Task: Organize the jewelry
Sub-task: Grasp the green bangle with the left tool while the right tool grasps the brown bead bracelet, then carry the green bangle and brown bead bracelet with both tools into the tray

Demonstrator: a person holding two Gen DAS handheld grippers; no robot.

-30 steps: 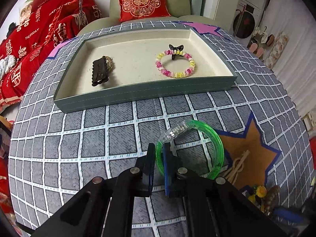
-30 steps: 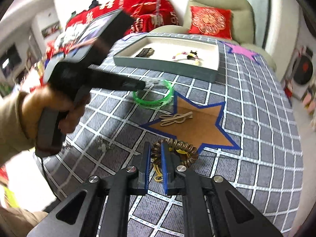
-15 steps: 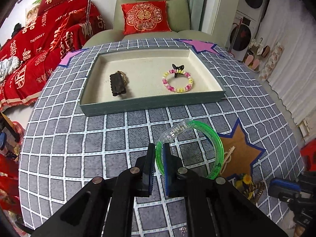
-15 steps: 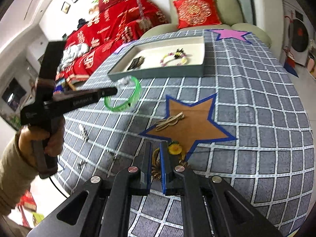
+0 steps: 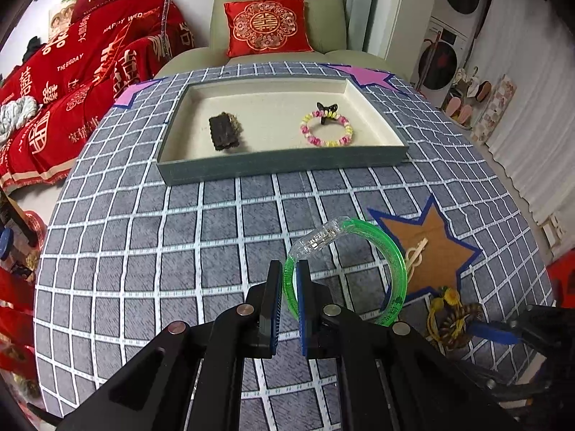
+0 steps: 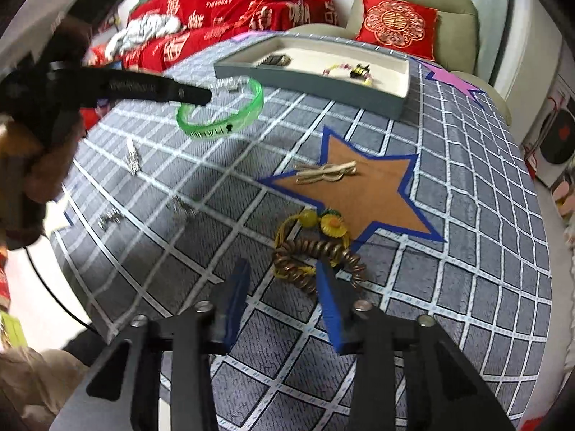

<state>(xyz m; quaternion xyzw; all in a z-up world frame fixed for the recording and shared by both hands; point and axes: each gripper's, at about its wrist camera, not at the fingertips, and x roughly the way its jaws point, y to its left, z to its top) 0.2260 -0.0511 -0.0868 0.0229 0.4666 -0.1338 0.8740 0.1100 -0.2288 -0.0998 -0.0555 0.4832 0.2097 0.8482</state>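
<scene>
Left claw [image 5: 289, 280] grips one green bangle [image 5: 391, 262]; right claw [image 6: 282, 280] just opening around one coil tie [image 6: 316, 255]; tray [image 5: 280, 170] holds three pieces.

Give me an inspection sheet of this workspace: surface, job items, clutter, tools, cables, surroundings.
Surface: round table under a grey grid cloth with star patches.
Job's things: tray holds a dark hair clip, a beaded bracelet and a small black clip. Green bangle lifted off the cloth. Brown coil hair tie with yellow charms on the cloth; beige clip on the brown star.
Clutter: small silvery pieces near the table edge.
Tools: left tool shut on the bangle; right tool has just been opening, its pads astride the hair tie without pressing.
Cables: thin black cable under the left hand.
Surroundings: armchair, red cushion, red bedding.
</scene>
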